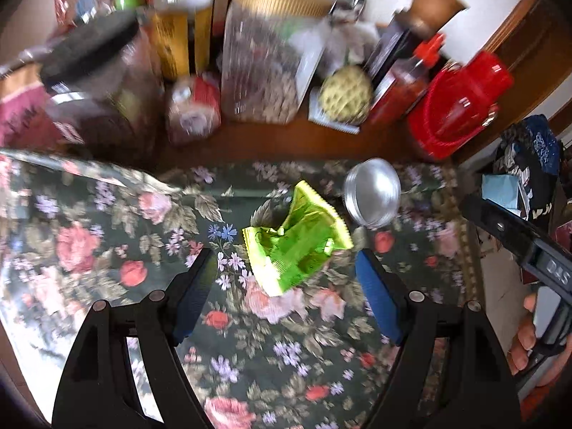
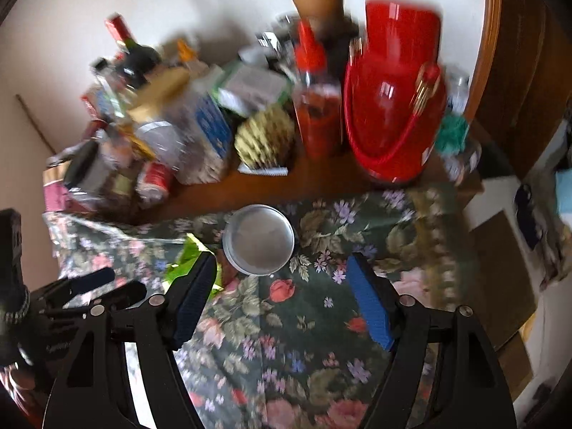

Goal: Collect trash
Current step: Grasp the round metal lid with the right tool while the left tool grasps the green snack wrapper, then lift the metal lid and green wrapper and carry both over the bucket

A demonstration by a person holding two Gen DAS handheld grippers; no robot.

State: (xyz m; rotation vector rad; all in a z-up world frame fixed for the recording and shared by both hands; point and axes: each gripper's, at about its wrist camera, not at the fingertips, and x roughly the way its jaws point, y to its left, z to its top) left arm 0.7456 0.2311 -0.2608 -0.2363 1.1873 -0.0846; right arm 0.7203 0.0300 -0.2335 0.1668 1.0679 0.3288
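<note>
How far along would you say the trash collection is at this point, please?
Nothing looks collected yet. The green wrapper lies on the floral cloth beside the round metal tin. The left tool is open over the wrapper, the right tool open near the tin; neither holds anything. Grasping and disposal remain.

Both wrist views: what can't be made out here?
- Green wrapper, right wrist view: mostly hidden behind the right gripper's near finger.
- Labels on jars and bottles at the back, both views: motion blur.
- Silver tin: contents not shown, lid on.
- Left gripper: open, wrapper ahead; contact unclear.
</note>
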